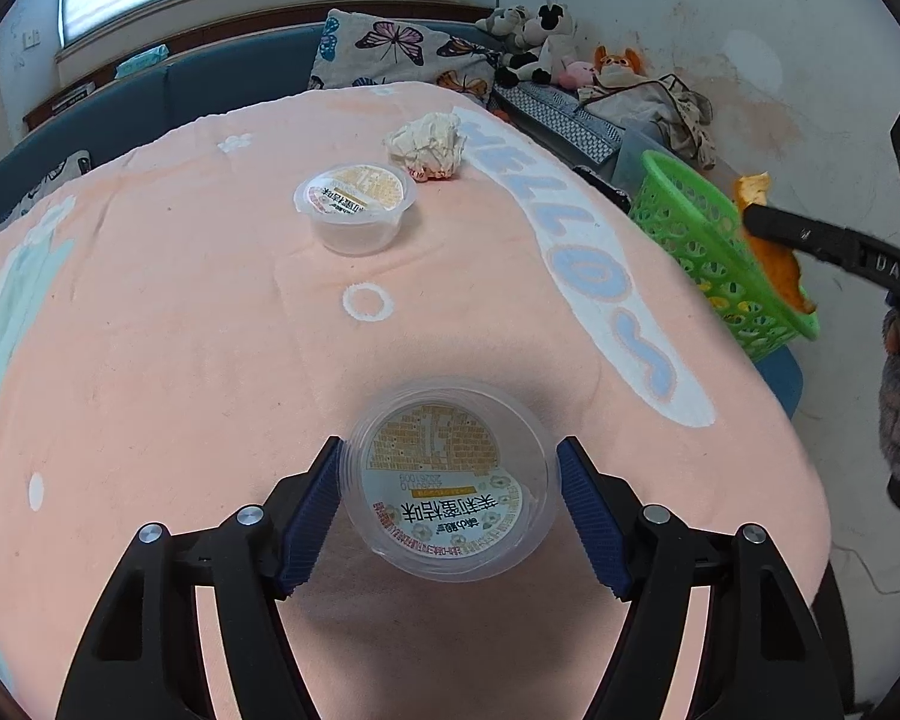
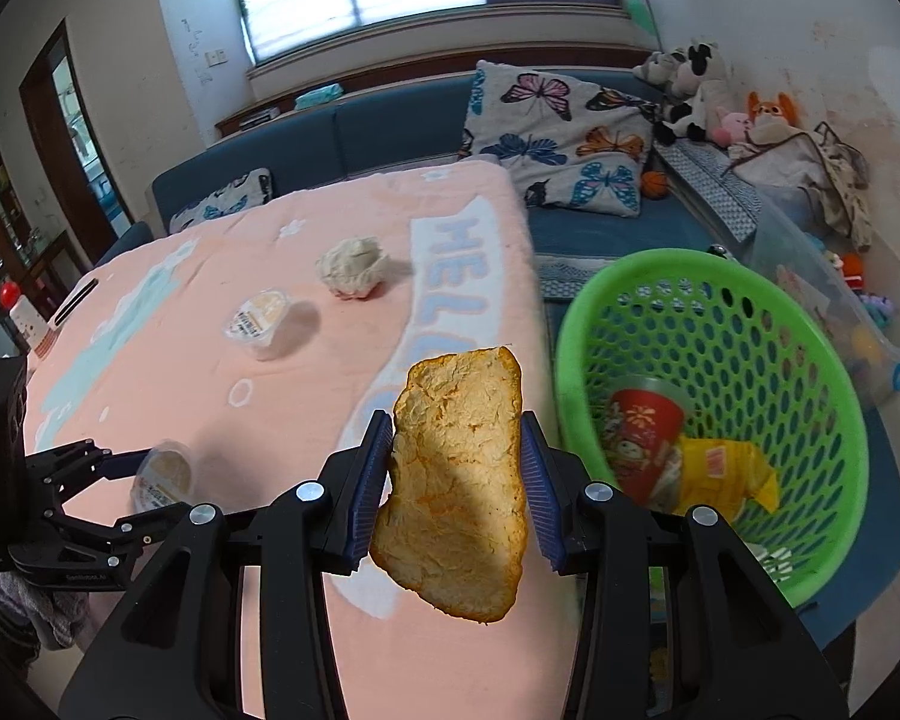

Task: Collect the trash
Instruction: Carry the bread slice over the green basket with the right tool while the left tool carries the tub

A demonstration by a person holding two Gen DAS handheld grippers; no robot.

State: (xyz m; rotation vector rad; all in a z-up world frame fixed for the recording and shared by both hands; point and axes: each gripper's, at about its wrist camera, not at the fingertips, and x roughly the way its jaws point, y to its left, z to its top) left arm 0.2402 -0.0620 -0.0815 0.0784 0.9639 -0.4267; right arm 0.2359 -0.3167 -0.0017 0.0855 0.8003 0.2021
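Nearest of all, a clear plastic cup (image 1: 450,480) with a printed foil lid is sitting on the pink blanket (image 1: 180,360) near the front edge of the surface, right between the fingers of the left tool (image 1: 448,507). That tool is standing released; one pad looks to be brushing the cup's wall, the other is clear of it. The cup looks light and thin-walled, so I judge it is going to flex or squirt out if pinched hard; taking it low across the round body, under the rim, seems safest.

Off the right edge, the right tool (image 2: 455,483) is clenching a piece of orange peel (image 2: 459,489) by its two long sides, holding it in the air just beside the green basket (image 2: 834,420). Peel is light, leathery and bendy, so a side pinch is gripping well enough.

Farther back toward the middle of the surface, a second cup (image 1: 354,207) and a crumpled paper ball (image 1: 429,147) are waiting, the paper being soft and easy to squeeze anywhere.
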